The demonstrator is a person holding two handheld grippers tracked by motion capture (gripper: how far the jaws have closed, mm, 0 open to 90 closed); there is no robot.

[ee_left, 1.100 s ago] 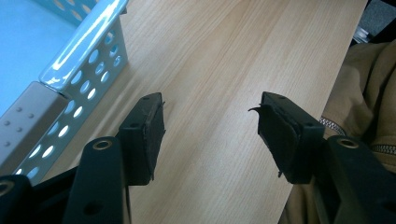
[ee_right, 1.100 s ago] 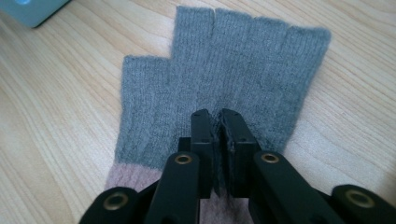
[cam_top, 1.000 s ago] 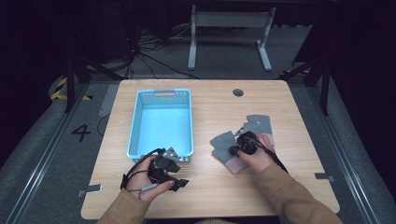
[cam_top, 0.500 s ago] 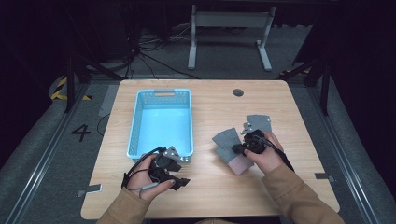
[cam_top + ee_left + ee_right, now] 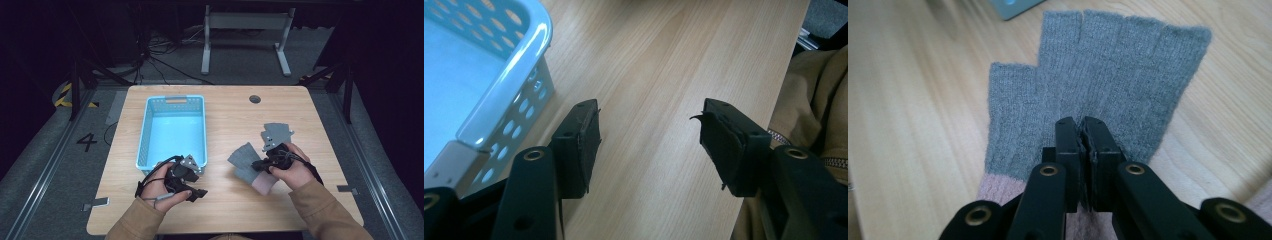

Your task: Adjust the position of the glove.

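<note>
One grey fingerless glove [image 5: 1098,75] in hand here, pinched near the palm, just above its pink cuff. Spreads flat and forward of the right gripper [image 5: 1081,125], finger ends pointing away, cuff tucked back under the jaws. Seen from the high view as a grey patch [image 5: 245,157] just ahead of that gripper [image 5: 260,165], low over the table [image 5: 225,115]. Cannot tell from there whether a second layer of knit lies beneath it.

Shut tight on the knit, those right jaws: pads pressed together with only a fold of fabric between. Standing wide apart, by contrast, the left gripper [image 5: 649,135], with nothing between its pads but bare wood. Parked in the high view [image 5: 200,180] just beside the near corner of the blue basket [image 5: 145,135], whose rim [image 5: 509,80] sits close off one jaw.

Judged as the pick-up step: grip made, carry not yet done. Next, most likely, over to the basket, which lies ahead of the right jaws, past the glove's finger ends and off to one side. Calls for enough height that the limp finger ends clear the basket wall rather than snag on it, then a release only once well over the empty bottom. Needs a firm pinch throughout, since soft knit could slip out of a thin hold.
</note>
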